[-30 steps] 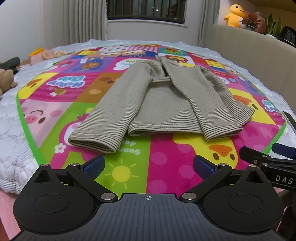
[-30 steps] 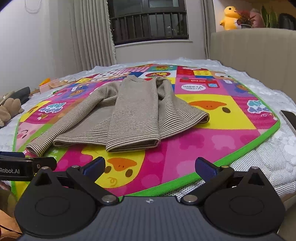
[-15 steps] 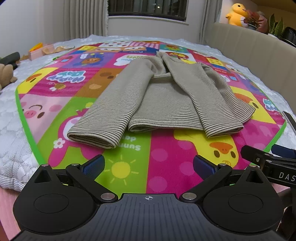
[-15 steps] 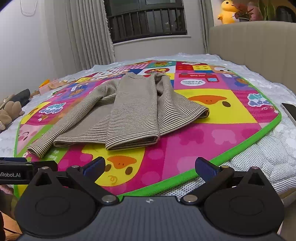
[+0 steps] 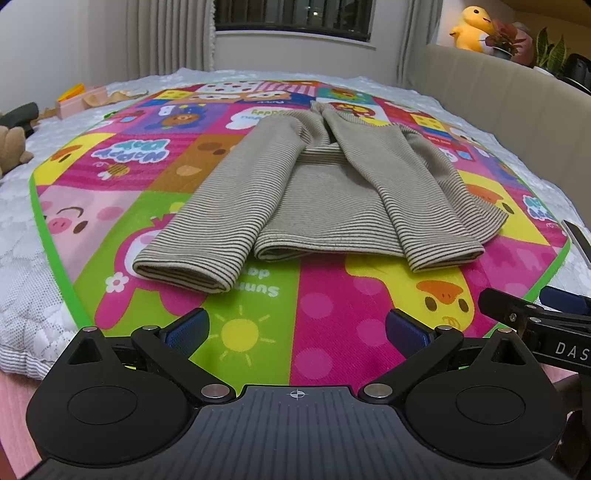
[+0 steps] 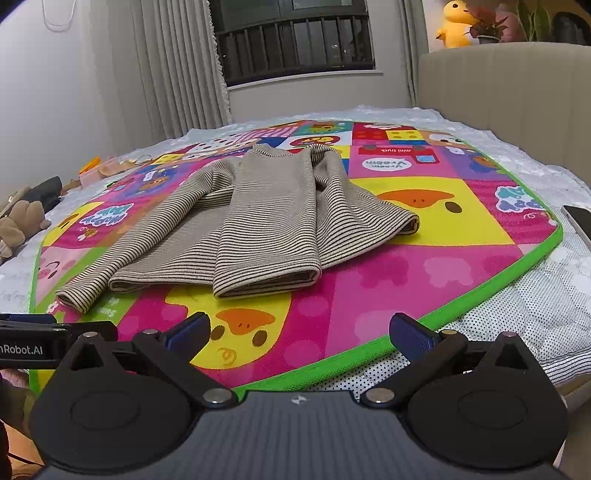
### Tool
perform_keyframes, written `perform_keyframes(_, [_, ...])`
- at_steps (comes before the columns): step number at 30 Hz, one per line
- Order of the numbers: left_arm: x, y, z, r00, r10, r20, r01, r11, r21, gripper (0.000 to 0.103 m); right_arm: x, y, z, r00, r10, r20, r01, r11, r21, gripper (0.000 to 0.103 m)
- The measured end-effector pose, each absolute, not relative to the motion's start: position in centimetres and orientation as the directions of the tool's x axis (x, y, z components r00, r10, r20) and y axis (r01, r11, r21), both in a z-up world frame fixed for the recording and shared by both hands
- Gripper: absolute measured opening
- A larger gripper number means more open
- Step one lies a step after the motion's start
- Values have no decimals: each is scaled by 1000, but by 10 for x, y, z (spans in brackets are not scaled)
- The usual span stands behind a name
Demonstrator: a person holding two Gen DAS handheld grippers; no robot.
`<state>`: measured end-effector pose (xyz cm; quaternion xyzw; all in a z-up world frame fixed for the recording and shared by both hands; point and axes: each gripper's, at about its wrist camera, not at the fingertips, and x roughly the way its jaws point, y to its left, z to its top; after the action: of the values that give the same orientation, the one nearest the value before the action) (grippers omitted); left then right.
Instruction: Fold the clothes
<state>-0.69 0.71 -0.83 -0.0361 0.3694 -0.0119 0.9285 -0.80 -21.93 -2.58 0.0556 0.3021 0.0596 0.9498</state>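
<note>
Both sets of jaws are spread wide and hold nothing. The left gripper [image 5: 295,328] hovers low over the near part of a bright children's play mat [image 5: 255,328]; the right gripper [image 6: 299,330] hovers beside it, over the mat's green-bordered near edge. Each gripper's side shows at the rim of the other's view.

Just beyond them, in the middle of the mat, lies a beige striped knit sweater [image 5: 325,192], hem toward the grippers, collar away. Both sleeves are laid down over the body, cuffs near the hem. It looks partly folded already.

The sweater appears light, soft and floppy, so it would likely sag and bunch if lifted from one point. Pinching the two hem corners, or the cuffs together with the hem, seems the surest hold.

Readable writing: "DAS" on the right gripper in the left view, "nRobot.AI" on the left gripper in the right view. The mat carries upside-down words, among them "mini truck", "Vroom" and "Sunny".

The mat lies on a white quilted bed [image 5: 26,266]. A yellow plush duck [image 5: 471,27] sits above the padded headboard [image 5: 498,92].
</note>
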Motion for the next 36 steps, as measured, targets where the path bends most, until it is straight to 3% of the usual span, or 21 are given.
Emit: perform_keyframes(36, [-10, 7, -4, 733, -56, -678, 4, 997, -79, 103, -13, -223, -20, 823, 149, -548, -83, 986, 142, 103])
